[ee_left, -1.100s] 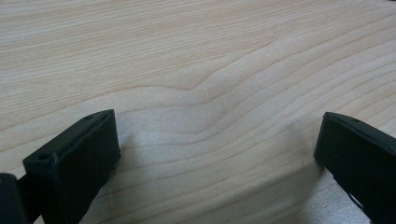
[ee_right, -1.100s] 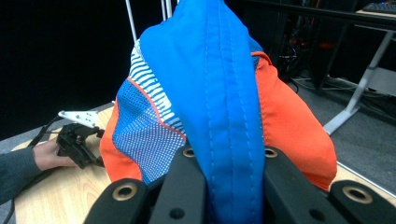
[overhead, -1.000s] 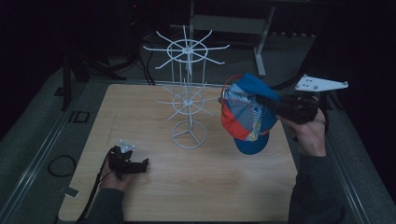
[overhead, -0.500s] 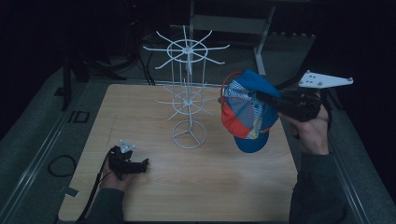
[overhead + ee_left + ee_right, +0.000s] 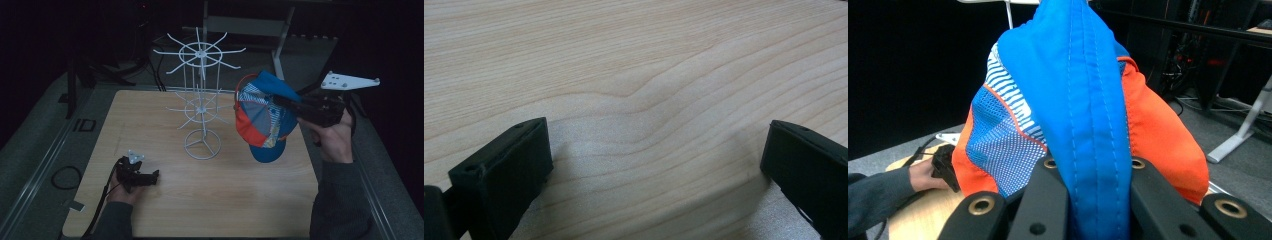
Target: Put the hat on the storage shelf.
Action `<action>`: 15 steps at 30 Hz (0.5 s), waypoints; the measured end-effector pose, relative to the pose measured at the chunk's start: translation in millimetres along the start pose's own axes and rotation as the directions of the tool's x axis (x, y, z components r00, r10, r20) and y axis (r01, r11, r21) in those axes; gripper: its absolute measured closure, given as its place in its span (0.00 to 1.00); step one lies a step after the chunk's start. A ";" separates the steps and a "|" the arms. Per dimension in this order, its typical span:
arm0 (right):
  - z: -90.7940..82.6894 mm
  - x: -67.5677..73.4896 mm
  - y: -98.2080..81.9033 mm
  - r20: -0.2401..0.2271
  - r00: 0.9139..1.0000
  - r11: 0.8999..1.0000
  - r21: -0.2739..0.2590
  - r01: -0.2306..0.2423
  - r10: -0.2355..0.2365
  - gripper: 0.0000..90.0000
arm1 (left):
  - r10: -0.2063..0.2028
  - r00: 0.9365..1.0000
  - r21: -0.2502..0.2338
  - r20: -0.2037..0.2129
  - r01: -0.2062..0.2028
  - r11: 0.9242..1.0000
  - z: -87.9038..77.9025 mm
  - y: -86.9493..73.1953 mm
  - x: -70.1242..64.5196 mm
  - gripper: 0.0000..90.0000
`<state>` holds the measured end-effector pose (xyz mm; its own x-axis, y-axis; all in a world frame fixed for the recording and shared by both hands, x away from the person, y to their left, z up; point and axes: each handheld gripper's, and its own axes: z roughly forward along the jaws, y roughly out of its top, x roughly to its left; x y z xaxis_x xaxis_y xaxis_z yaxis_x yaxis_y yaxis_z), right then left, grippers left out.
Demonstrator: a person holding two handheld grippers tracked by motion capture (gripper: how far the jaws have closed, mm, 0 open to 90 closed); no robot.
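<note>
The right claw is clamped on a cap, its two black jaws pinching a blue panel of the fabric. The cap hangs in the air above the right side of the wooden counter, just to the right of a white wire display rack and close to the tips of its prongs; whether it touches one I cannot tell. The cap is blue, orange and white, with a striped patch and a mesh panel. From the right gripper view the blue seam runs straight up between the jaws, with orange cloth on either side. I can read no logo or lettering on the cap or the rack.

The left claw rests low on the near left part of the counter, held in the person's hand, its jaws standing wide apart over bare wood grain with nothing between them.
</note>
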<state>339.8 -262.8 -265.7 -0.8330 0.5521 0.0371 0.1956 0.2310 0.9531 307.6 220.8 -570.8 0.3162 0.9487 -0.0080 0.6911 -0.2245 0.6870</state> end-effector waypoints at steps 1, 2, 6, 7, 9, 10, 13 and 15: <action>-0.3 -0.3 0.2 -0.001 1.000 1.000 -0.001 -0.001 0.001 0.98 | 0.000 1.000 0.000 0.000 0.000 1.000 0.0 0.0 0.0 0.00; -0.4 -0.4 0.2 -0.001 1.000 1.000 -0.001 -0.001 0.001 0.98 | 0.001 1.000 0.001 0.000 -0.001 1.000 -0.1 0.0 0.1 0.00; -1.2 -0.1 1.2 -0.002 1.000 1.000 -0.007 0.001 -0.001 0.98 | 0.000 1.000 0.000 0.000 0.000 1.000 0.0 0.0 0.0 0.00; -1.4 0.4 1.7 0.000 1.000 1.000 -0.008 0.000 0.000 0.98 | 0.000 1.000 0.000 0.000 0.000 1.000 0.0 0.0 0.0 0.00; -2.0 0.9 2.9 -0.001 1.000 1.000 -0.012 -0.001 0.001 0.98 | 0.002 1.000 0.001 0.000 -0.002 1.000 0.0 0.0 0.2 0.00; -2.0 0.9 2.9 -0.001 1.000 1.000 -0.012 -0.001 0.001 0.98 | 0.002 1.000 0.001 0.000 -0.002 1.000 0.0 0.0 0.2 0.00; -2.2 1.4 6.1 -0.008 1.000 1.000 -0.022 0.001 -0.001 0.98 | 0.001 1.000 0.000 0.001 -0.001 1.000 0.1 0.1 0.1 0.00; -2.3 1.7 7.6 -0.006 1.000 1.000 -0.023 0.001 -0.001 0.98 | 0.001 1.000 0.000 0.001 -0.001 1.000 0.1 0.1 0.1 0.00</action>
<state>338.6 -261.9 -257.7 -0.8364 0.5469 0.0375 0.1825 0.2133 0.9598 307.7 220.9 -570.8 0.3177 0.9482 -0.0077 0.6908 -0.2259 0.6868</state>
